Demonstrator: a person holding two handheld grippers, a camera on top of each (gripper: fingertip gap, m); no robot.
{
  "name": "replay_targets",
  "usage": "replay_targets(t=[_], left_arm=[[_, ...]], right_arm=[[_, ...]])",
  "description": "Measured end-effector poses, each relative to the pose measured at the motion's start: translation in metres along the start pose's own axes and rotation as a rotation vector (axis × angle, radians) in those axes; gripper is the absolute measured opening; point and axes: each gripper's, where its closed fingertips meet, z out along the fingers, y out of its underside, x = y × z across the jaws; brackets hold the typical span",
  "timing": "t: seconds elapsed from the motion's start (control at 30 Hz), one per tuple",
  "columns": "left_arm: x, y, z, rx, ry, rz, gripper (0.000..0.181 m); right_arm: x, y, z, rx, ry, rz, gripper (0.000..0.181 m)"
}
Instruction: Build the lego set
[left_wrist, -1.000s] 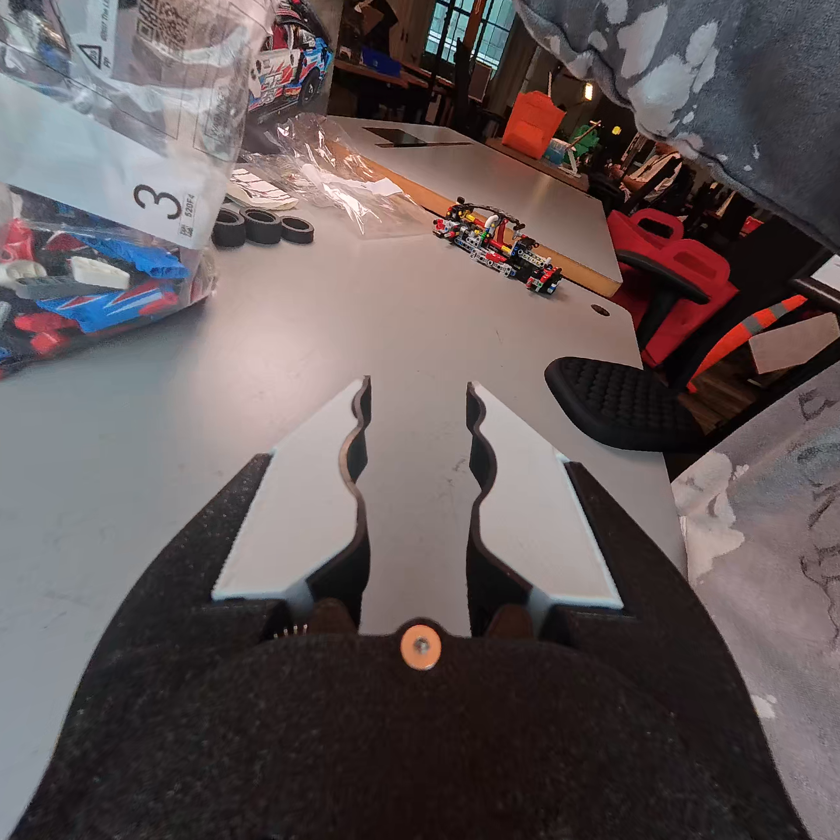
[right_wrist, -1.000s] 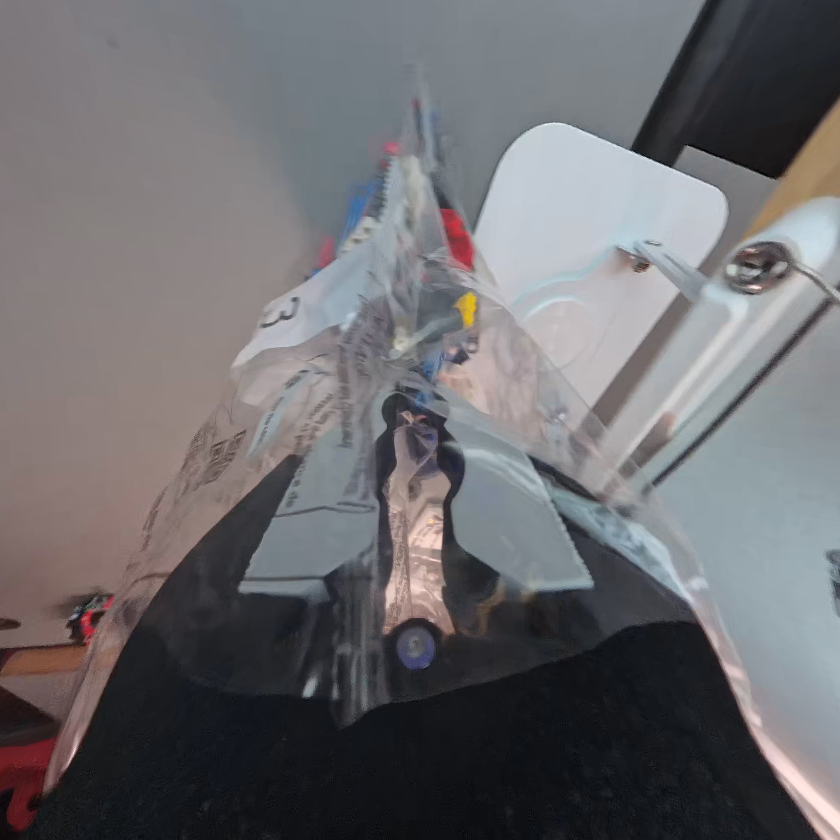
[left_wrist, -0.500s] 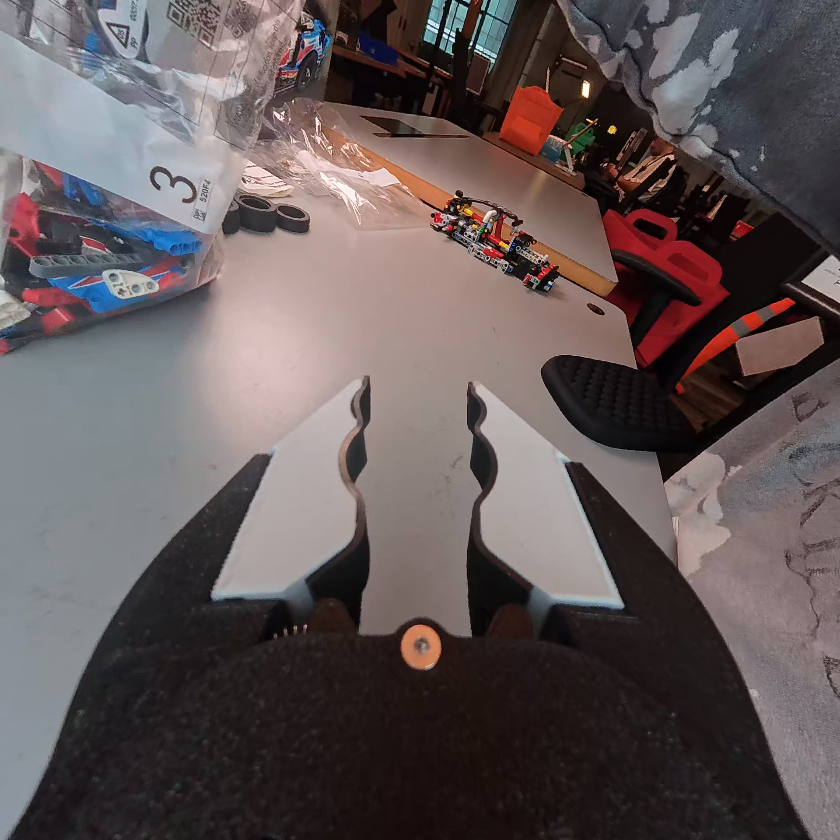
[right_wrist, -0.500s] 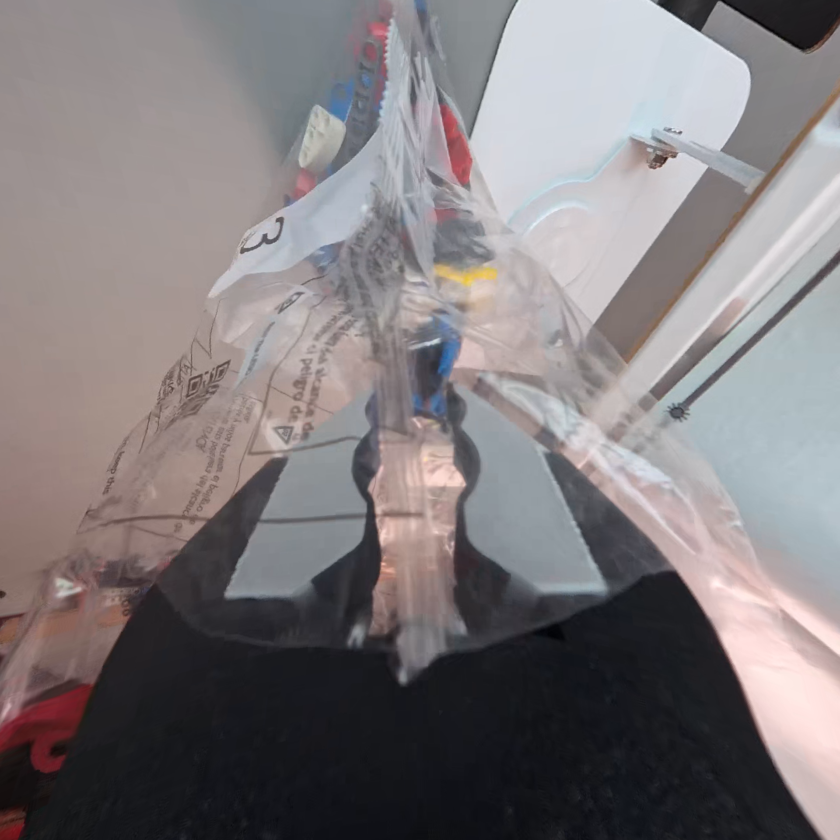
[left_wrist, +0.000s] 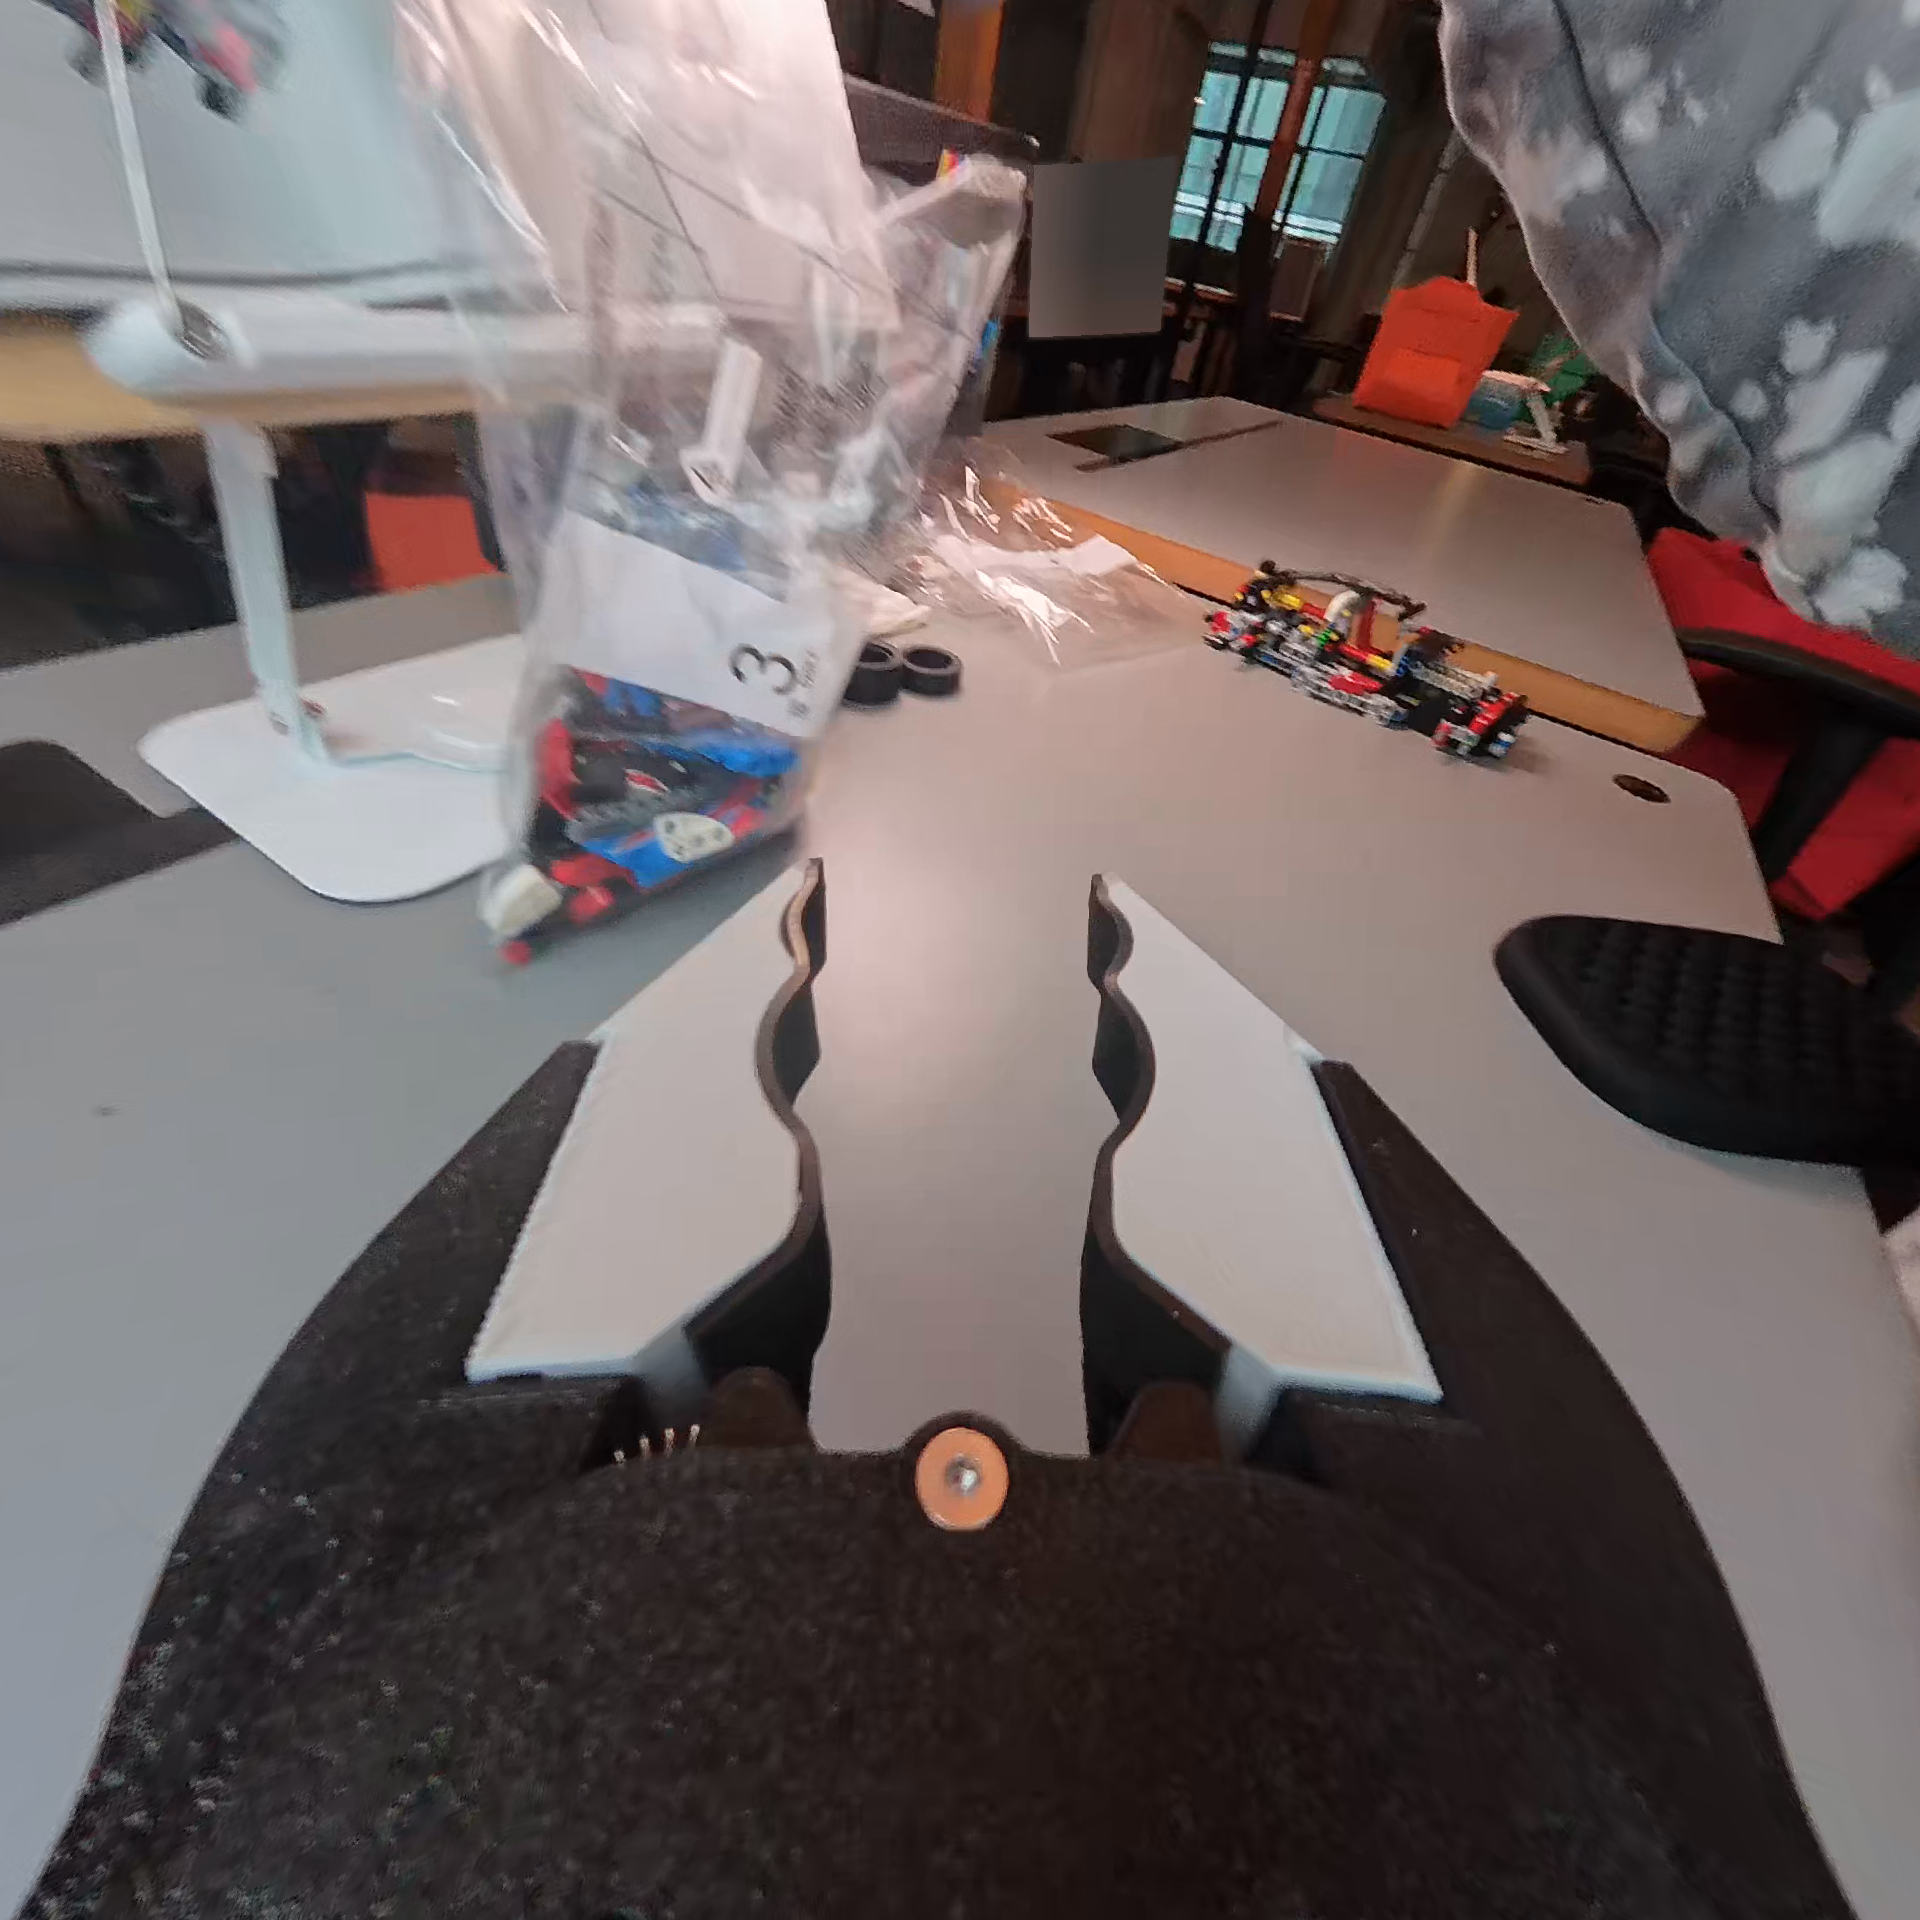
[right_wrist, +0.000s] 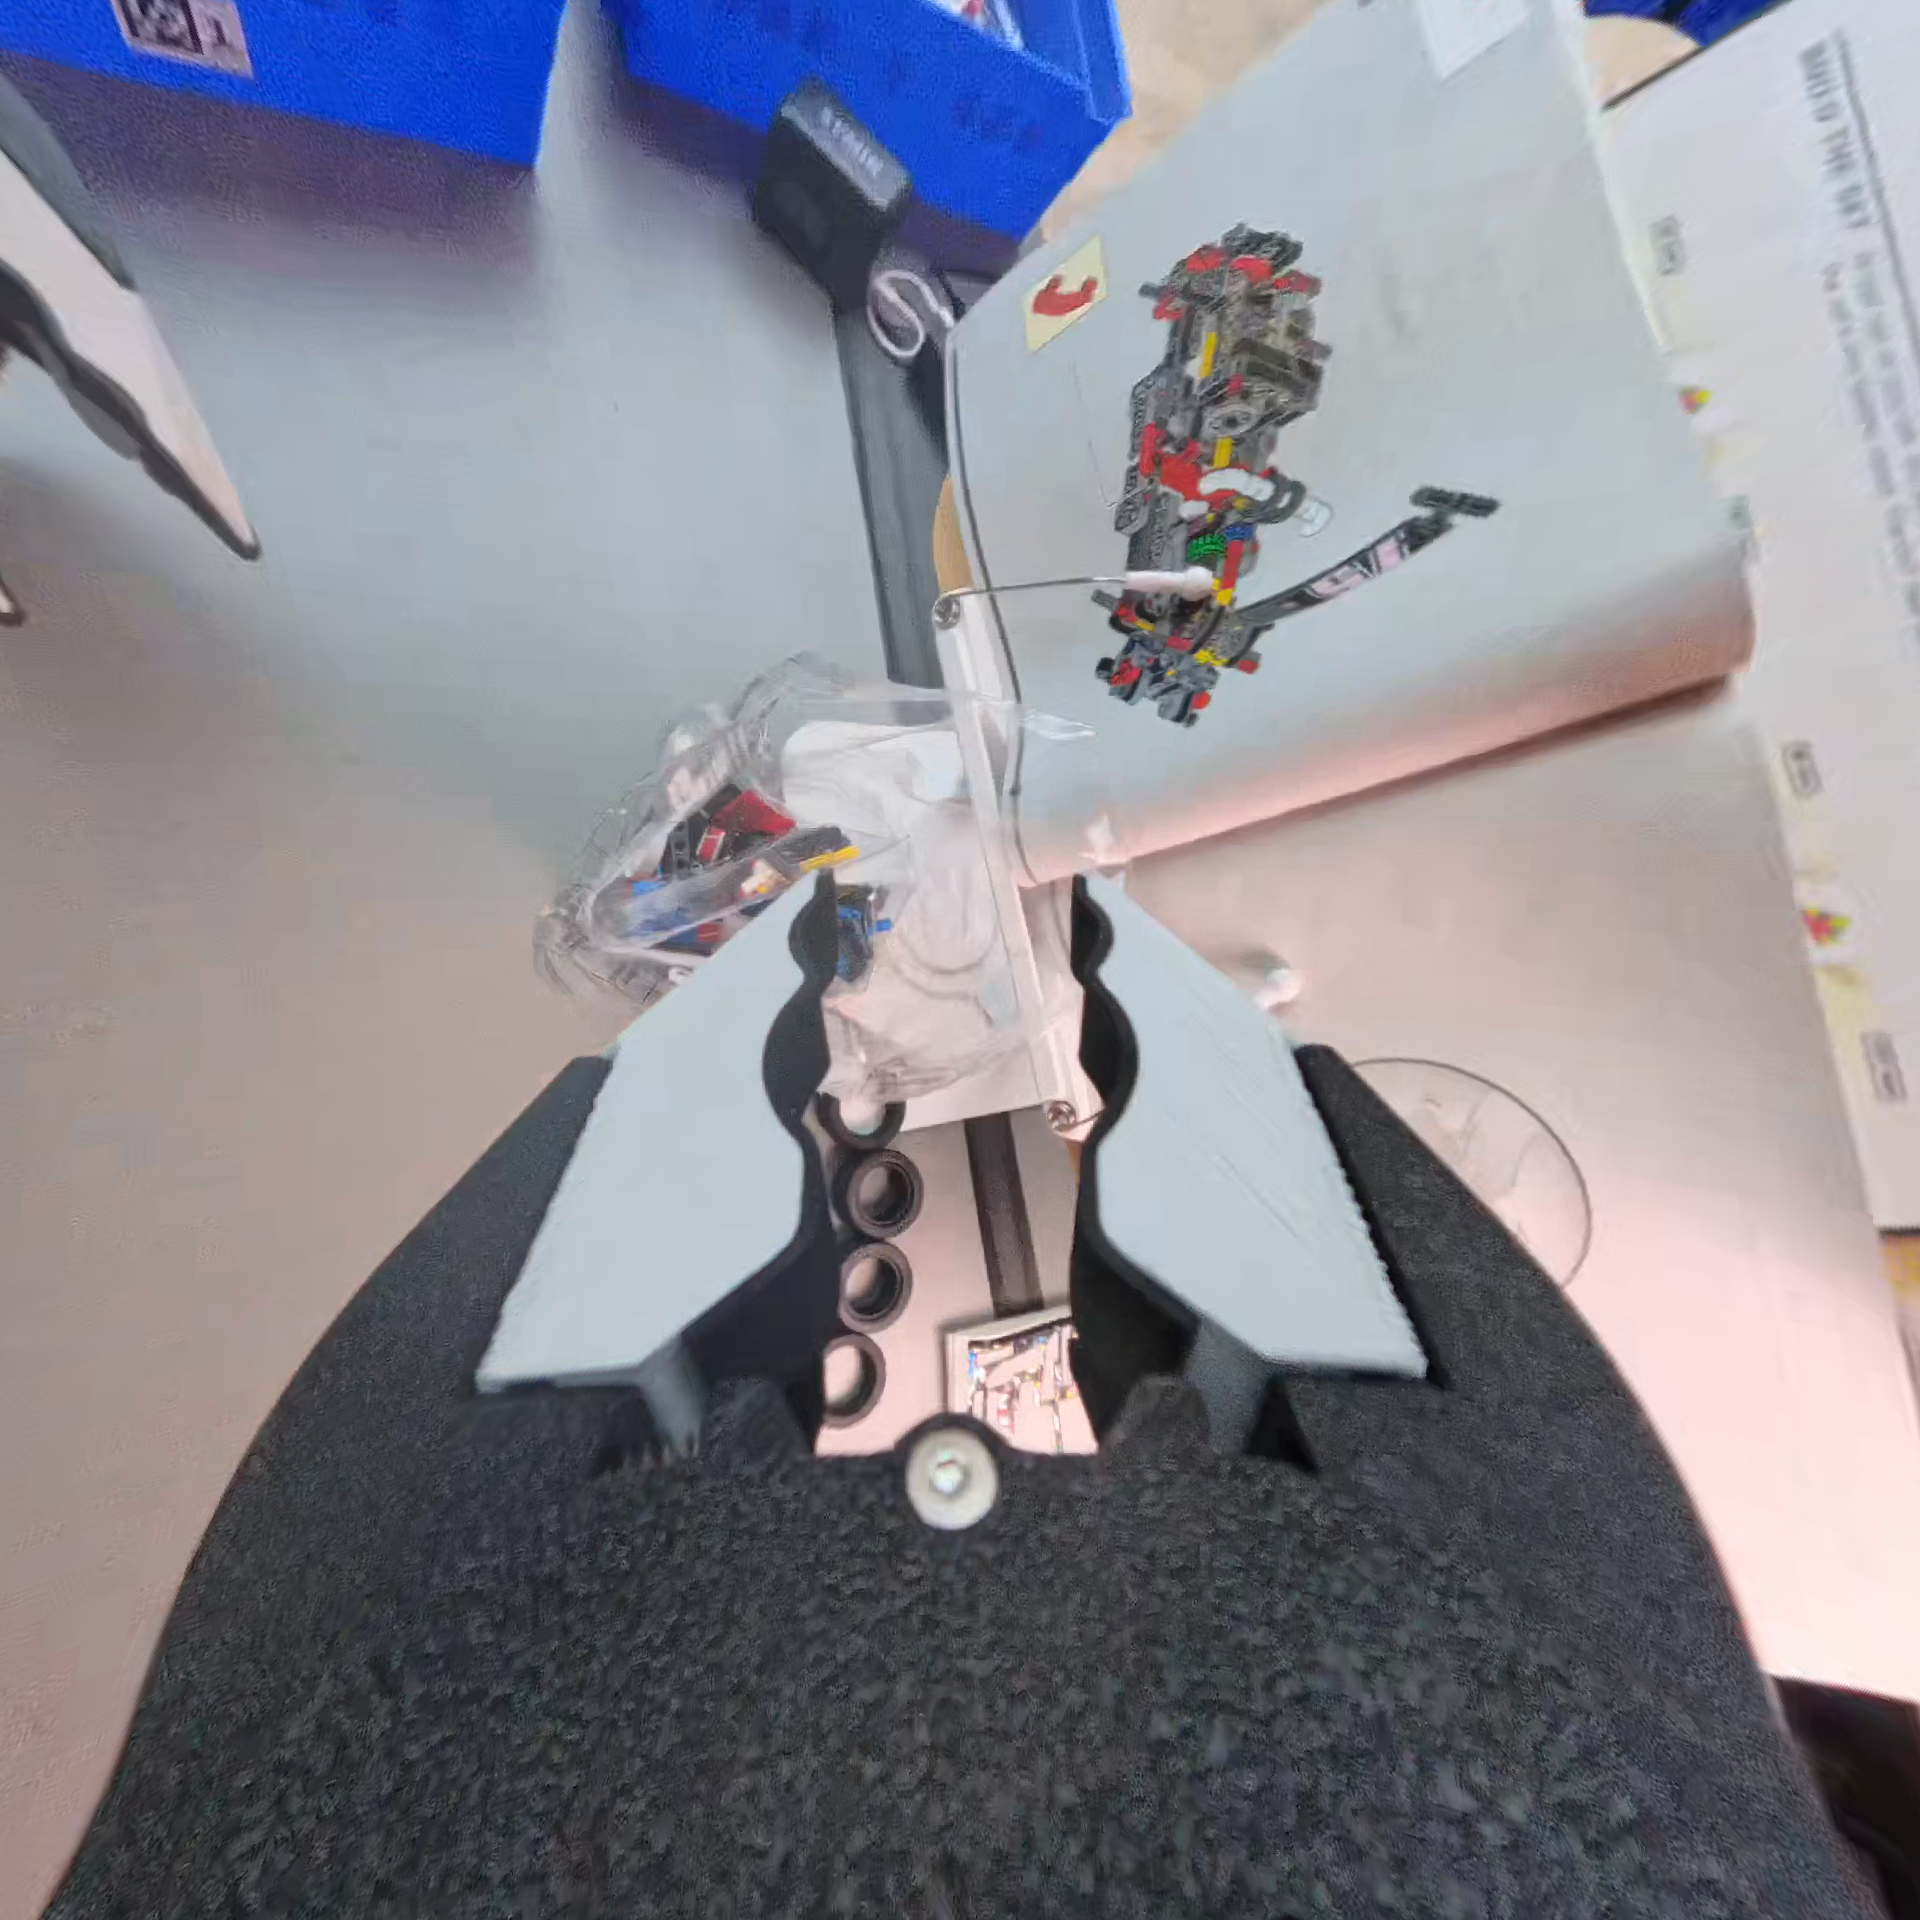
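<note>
A clear plastic bag (left_wrist: 665, 727) of red, blue, black and white bricks stands on the grey table (left_wrist: 1039, 810), blurred, just ahead-left of my left gripper (left_wrist: 954, 883). That gripper is open and empty, low over the table. A partly built lego car (left_wrist: 1361, 665) lies farther off to the right. My right gripper (right_wrist: 951, 894) is open and empty, high above the table and looking down. The bag (right_wrist: 707, 862) lies below it, beyond the left fingertip. Several black tyres (right_wrist: 873, 1195) sit in a row between its fingers.
An instruction booklet (right_wrist: 1351, 468) rests open on a white stand (left_wrist: 312, 800) beside the bag. Blue bins (right_wrist: 831, 83) line the far table edge. Black tyres (left_wrist: 904, 670) and empty clear plastic (left_wrist: 1018, 561) lie behind the bag. A black chair (left_wrist: 1704, 1039) stands at the right table edge. The gap from one gripper's tips to the other's is roughly 25 centimeters.
My right gripper has opened, let go of the bag and pulled up away from it. The bag now rests on the table by the stand. My left gripper has turned left, staying open.
</note>
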Motion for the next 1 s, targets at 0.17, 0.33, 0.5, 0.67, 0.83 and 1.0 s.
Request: replay_targets(t=[0.17, 0.33, 0.5, 0.67, 0.83, 1.0], left_arm=[[-0.063, -0.045, 0.035, 0.002, -0.083, 0.09, 0.057], [-0.086, -0.052, 0.109, -0.116, 0.043, 0.176, 0.058], [-0.095, -0.056, 0.11, -0.119, 0.082, 0.162, 0.003], [-0.07, -0.078, 0.053, 0.036, 0.237, 0.052, 0.0], [-0.048, -0.046, 0.048, -0.061, 0.292, 0.021, 0.009], [-0.036, -0.022, 0.057, -0.113, 0.321, 0.006, 0.041]], right_arm=[[-0.007, 0.065, -0.012, 0.288, 0.044, 0.289, 0.055], [-0.032, 0.117, 0.063, 0.364, -0.036, 0.46, 0.066], [-0.041, 0.107, 0.068, 0.442, -0.12, 0.405, 0.018], [-0.069, 0.093, 0.003, 0.572, -0.287, 0.409, 0.0], [-0.097, 0.103, -0.003, 0.518, -0.312, 0.454, 0.002], [-0.134, 0.124, 0.024, 0.454, -0.375, 0.534, 0.042]])
